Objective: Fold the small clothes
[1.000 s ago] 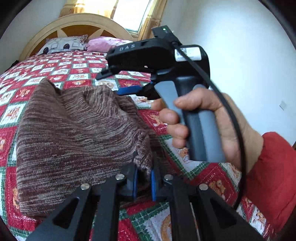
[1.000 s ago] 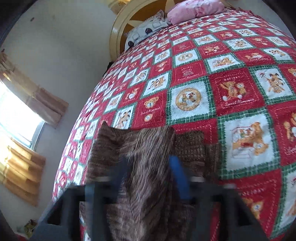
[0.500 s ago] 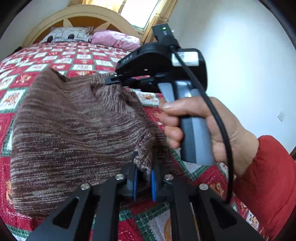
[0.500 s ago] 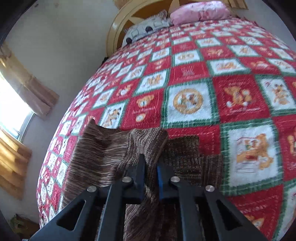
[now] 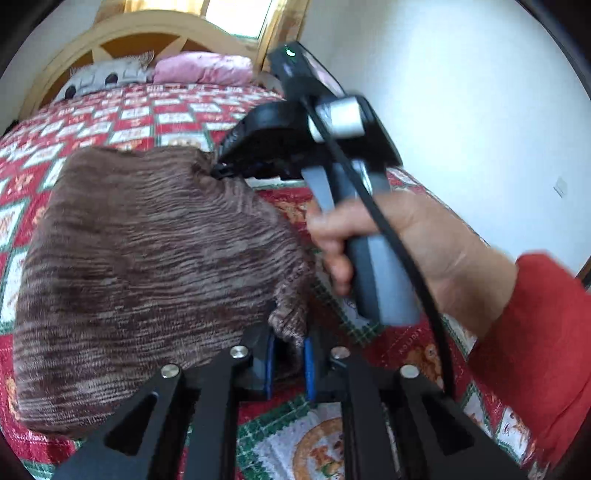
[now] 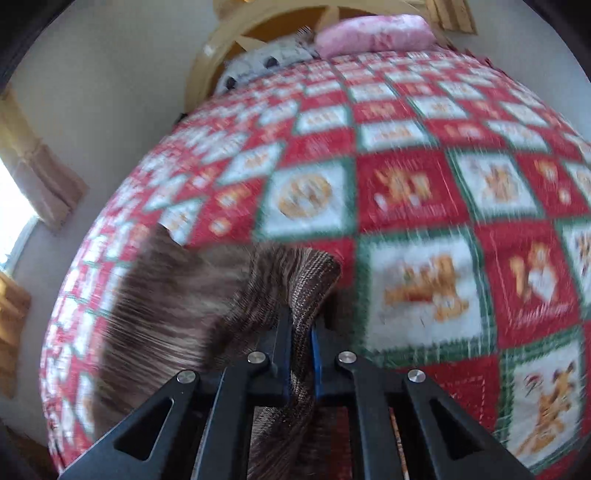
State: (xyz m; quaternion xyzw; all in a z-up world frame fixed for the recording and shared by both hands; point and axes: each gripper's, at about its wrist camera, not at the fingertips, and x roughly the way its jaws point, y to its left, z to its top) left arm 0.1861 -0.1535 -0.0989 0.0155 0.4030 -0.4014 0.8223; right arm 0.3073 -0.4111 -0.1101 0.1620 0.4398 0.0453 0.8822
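Observation:
A brown knit garment (image 5: 147, 266) is lifted off the red, white and green quilt (image 5: 122, 122). My left gripper (image 5: 288, 354) is shut on its near edge. My right gripper (image 6: 301, 354) is shut on another edge of the garment (image 6: 177, 314), which hangs to the left. In the left wrist view the right gripper (image 5: 229, 168) sits at the garment's far corner, held by a hand with a red sleeve (image 5: 532, 350).
The quilt (image 6: 424, 192) covers the whole bed. A pink pillow (image 5: 207, 70) and a grey patterned pillow (image 5: 103, 77) lie by the yellow headboard (image 5: 147, 29). A white wall (image 5: 461, 92) is on the right, curtained windows (image 6: 40, 184) on the left.
Both grippers have lifted the garment higher off the quilt and carried it toward the headboard. The right gripper closed on the cloth about a second ago and stays shut.

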